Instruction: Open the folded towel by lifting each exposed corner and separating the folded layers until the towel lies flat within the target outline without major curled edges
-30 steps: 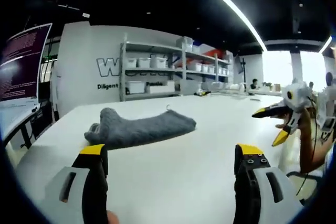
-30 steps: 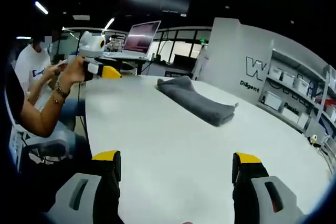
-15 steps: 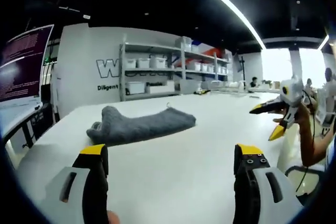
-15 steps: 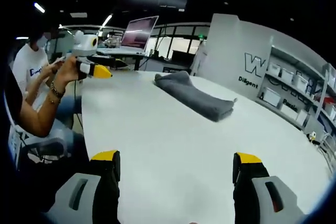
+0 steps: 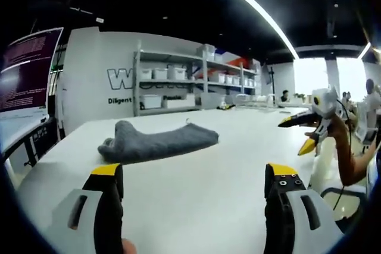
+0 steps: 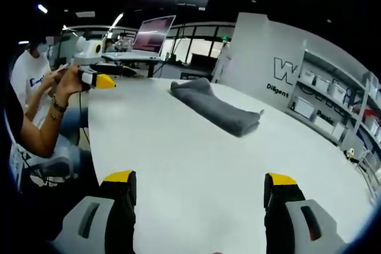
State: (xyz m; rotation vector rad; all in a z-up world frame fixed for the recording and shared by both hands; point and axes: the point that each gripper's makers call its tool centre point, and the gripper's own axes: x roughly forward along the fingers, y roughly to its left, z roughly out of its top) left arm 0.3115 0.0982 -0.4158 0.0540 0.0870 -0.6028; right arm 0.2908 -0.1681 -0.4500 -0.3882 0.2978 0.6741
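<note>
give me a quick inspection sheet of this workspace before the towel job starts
surface: white table, bare around the towel; no target outline seen
job's things: grey folded towel, one end bunched up, lying on the table, untouched
clutter: nothing seen on the table near the towel
grippers: left gripper and right gripper both open, empty, held apart from the towel
cables: a thin cable hangs by the hand in the left gripper view
surroundings: shelving rack with bins, laptop on a desk behind, seated person, ceiling light strip
</note>
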